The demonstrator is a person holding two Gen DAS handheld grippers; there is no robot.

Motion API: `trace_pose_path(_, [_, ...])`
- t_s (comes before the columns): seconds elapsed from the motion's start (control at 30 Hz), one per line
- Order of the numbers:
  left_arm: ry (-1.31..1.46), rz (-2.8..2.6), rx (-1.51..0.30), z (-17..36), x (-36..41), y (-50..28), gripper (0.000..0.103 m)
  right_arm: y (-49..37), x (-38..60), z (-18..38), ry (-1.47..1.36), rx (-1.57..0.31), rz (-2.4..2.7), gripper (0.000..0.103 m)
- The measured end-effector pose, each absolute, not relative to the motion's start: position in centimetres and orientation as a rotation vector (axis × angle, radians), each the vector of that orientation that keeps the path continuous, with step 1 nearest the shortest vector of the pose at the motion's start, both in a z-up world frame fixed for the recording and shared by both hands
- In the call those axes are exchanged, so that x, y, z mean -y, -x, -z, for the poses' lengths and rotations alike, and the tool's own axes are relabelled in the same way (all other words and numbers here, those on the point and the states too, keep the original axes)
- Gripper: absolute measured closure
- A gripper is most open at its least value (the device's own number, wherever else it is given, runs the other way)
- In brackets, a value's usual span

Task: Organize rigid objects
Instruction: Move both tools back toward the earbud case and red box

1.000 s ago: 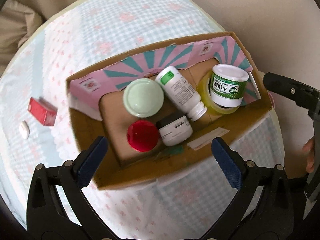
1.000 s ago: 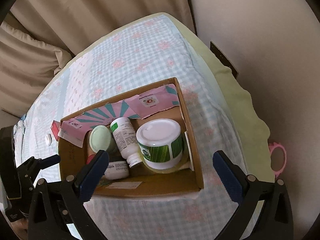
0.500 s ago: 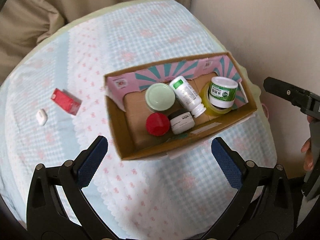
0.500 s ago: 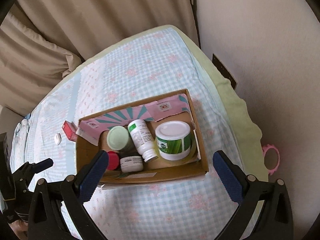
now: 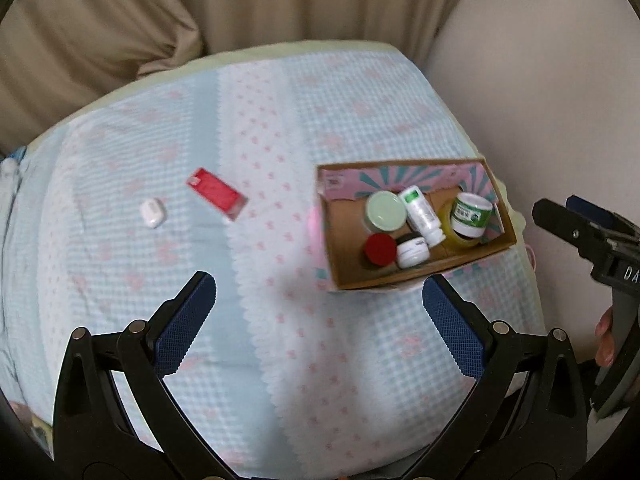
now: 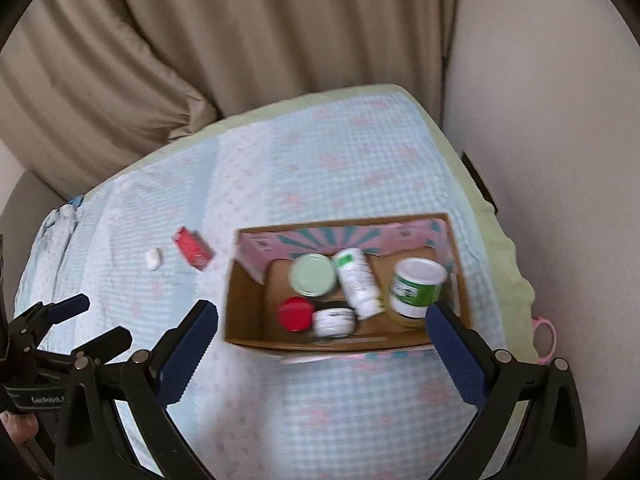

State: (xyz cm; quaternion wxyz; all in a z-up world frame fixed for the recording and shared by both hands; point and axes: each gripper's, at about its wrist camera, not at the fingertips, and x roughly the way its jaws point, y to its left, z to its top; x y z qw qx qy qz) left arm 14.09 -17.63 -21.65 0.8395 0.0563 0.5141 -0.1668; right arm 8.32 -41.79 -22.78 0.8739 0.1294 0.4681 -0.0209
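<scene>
A cardboard box sits at the right of the bed. It holds a pale green lid, a white bottle, a green-labelled tub on a tape roll, a red lid and a small white jar. A red packet and a small white case lie on the cloth to the left. My left gripper is open and empty, above the cloth, left of the box. My right gripper is open and empty, above the box's near edge.
The bed has a blue and pink checked cloth. Beige curtains hang behind and a wall stands at the right. A pink ring lies beyond the bed's right edge. The right gripper shows at the right edge in the left wrist view.
Both grippers have pulled back and up from the box, so it looks smaller. The left view has swung left, bringing the red packet and white case toward the middle.
</scene>
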Motion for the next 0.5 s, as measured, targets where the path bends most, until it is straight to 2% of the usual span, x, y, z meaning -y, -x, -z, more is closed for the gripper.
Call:
trace_pose_path(0.27, [-0.067, 0.32, -1.041, 18.7, 8.7, -14.5, 0.0, -9.0, 32.9, 19.5, -0.196, -0.95, 0.004, 0.0])
trace_pose_path(0.5, [-0.021, 0.289, -1.035, 18.7, 0.6, -16.5, 0.0, -11.2, 24.6, 18.8, -0.176, -0.958, -0.04, 0.0])
